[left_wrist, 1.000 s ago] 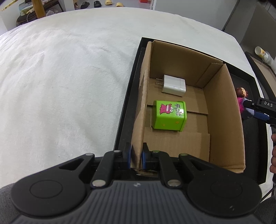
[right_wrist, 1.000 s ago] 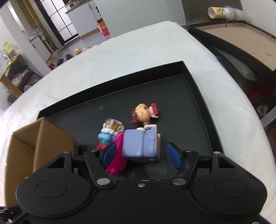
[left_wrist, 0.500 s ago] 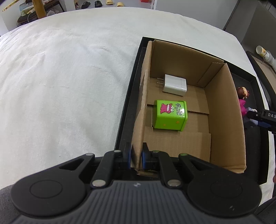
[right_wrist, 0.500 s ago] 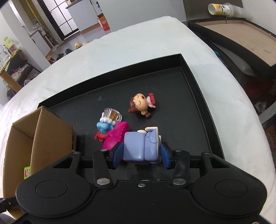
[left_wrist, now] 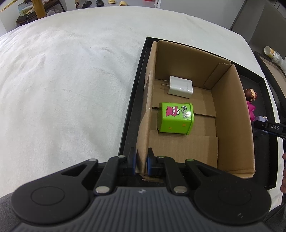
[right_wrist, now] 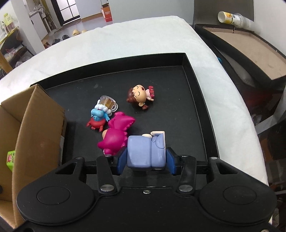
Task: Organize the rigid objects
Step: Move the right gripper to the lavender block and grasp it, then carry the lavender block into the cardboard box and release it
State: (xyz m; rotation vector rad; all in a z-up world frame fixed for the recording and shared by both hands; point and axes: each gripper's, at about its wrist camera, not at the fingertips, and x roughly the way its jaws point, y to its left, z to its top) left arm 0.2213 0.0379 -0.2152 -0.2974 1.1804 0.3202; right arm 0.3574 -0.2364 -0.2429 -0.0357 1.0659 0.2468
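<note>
My left gripper [left_wrist: 141, 163] is shut on the near left wall of the cardboard box [left_wrist: 143, 125], which stands in the black tray [left_wrist: 132, 107]. Inside the box lie a green cube [left_wrist: 176, 117] and a white charger [left_wrist: 180, 86]. My right gripper [right_wrist: 145, 160] is shut on a lilac-blue block figure [right_wrist: 145, 151], held above the tray floor [right_wrist: 178, 116]. Beyond it lie a magenta dinosaur figure [right_wrist: 117, 134], a blue-and-red figure with a mug [right_wrist: 101, 114] and a brown-haired doll [right_wrist: 139, 95].
The tray sits on a white cloth-covered table [left_wrist: 62, 80]. The box wall [right_wrist: 39, 128] stands left of my right gripper. A second dark tray [right_wrist: 250, 53] and a paper cup [right_wrist: 232, 17] are at the far right.
My right gripper closed on the lilac-blue figure and lifted it up and back from the other figures. My left gripper kept its hold on the box wall.
</note>
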